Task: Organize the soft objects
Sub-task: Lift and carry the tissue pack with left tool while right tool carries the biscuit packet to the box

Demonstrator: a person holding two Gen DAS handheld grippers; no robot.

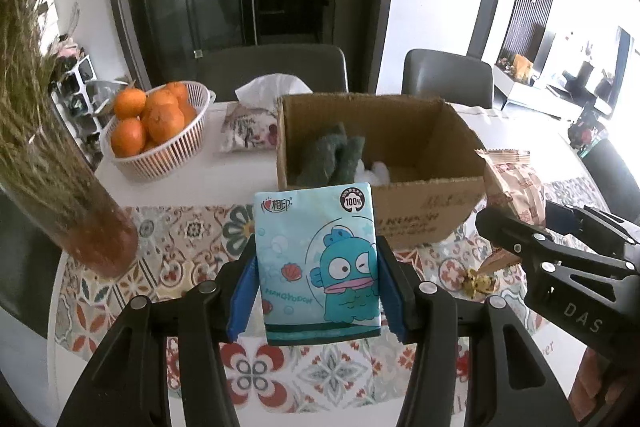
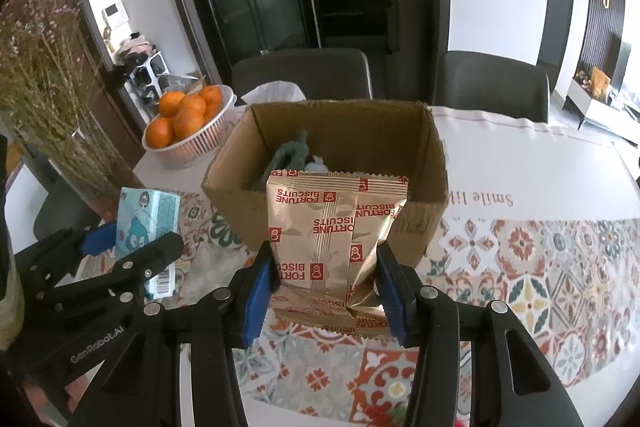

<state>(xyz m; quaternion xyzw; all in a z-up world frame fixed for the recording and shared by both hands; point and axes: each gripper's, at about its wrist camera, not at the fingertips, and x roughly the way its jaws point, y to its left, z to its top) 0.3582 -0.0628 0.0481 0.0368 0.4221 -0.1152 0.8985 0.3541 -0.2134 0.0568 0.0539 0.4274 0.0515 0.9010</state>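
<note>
I have the blue tissue pack (image 1: pixel 318 263) pinched upright between the blue pads of my left gripper (image 1: pixel 316 287), jaws closed partway onto its sides, held above the patterned tablecloth (image 1: pixel 180 255) just in front of the open cardboard box (image 1: pixel 424 203). My right gripper (image 2: pixel 326 291) is likewise clamped on the gold Fortune Biscuits bag (image 2: pixel 332 235), which stands upright against the box's near wall, its lower corner creased by the pad. Inside the box lie a grey-green plush item (image 1: pixel 334 155) and something white (image 1: pixel 378 173); left of the box sits a basket of oranges (image 1: pixel 156 123), behind it a tissue holder (image 1: pixel 250 125), and further left a vase of dried flowers (image 1: pixel 60 187).
</note>
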